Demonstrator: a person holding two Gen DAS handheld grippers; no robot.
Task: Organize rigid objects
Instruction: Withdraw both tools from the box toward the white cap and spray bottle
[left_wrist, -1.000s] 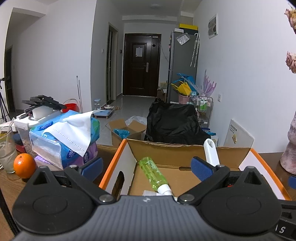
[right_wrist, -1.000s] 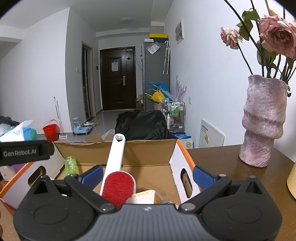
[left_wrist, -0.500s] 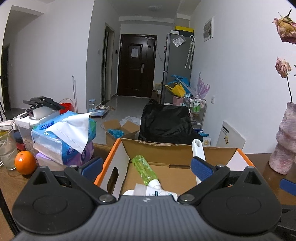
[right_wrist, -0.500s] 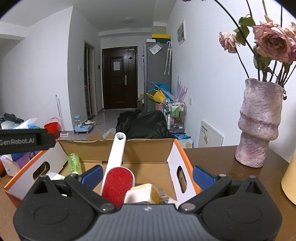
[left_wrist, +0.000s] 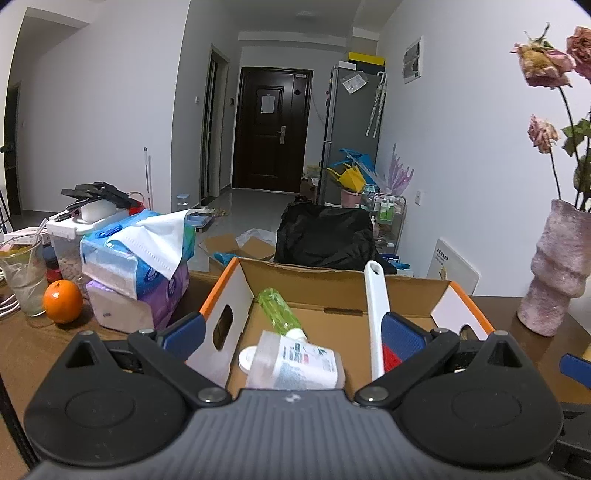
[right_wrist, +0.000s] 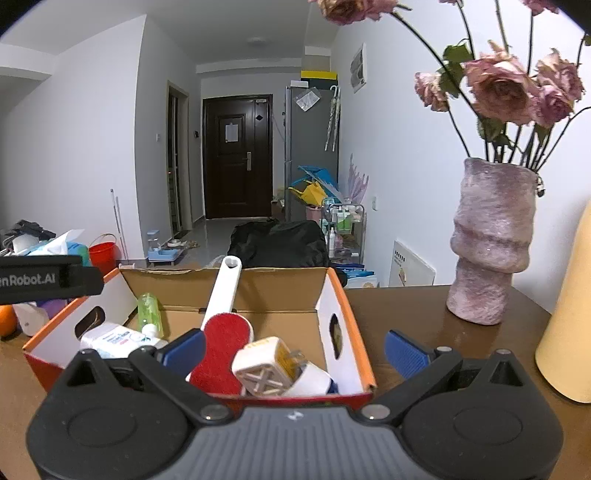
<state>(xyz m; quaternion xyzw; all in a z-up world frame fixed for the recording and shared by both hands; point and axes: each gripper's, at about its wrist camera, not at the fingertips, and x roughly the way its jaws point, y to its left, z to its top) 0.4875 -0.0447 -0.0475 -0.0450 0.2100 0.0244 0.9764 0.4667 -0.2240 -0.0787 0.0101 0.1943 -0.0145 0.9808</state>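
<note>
left gripper (left_wrist: 291, 334) spread, right gripper (right_wrist: 295, 350) spread

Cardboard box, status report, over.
Left gripper open, empty. Right gripper open, empty. Cardboard box holds lint brush, green bottle, white bottle. Vase stands right, clear of box.

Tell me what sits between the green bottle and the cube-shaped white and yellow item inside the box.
In the right wrist view, the lint brush leans between the green bottle and the cube-shaped item, red pad down, white handle against the cardboard box's back wall.
</note>
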